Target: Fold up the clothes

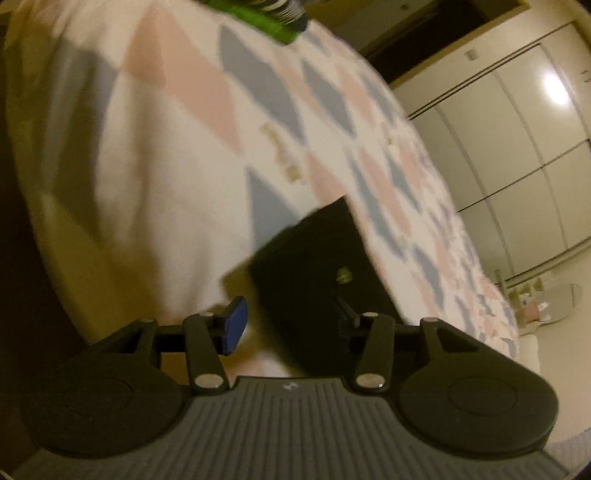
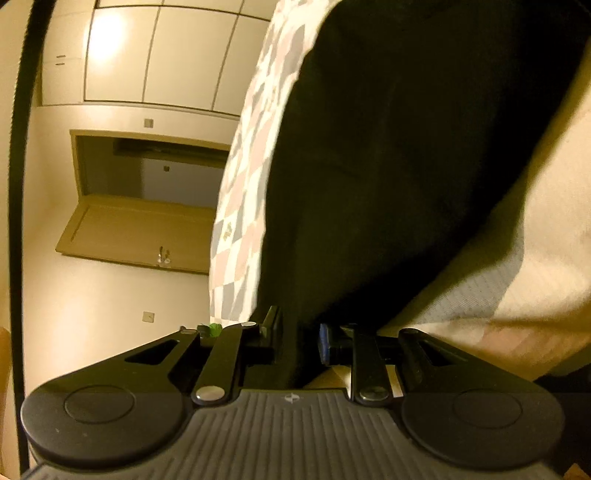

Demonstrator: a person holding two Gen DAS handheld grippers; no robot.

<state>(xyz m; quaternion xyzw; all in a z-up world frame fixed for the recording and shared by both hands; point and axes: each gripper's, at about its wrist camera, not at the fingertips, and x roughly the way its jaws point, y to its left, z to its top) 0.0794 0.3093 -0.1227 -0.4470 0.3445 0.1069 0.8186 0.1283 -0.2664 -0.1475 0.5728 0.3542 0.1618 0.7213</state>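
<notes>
black cloth garment point(image 2: 388, 166) sits pinched in the nearly closed right gripper point(image 2: 297, 341), while the left gripper point(image 1: 291, 321) gapes wide, cloth between its fingers.

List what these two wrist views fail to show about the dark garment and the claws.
- Black garment: its type and full outline; right wrist view crops it, and it shows no detail.
- Left claw: whether it touches the garment; motion blur, and its right finger merges with the black cloth.
- Right claw: cloth passes between the fingers, but pad contact is hidden.
- Green object: cut off at the top edge, blurred.
</notes>
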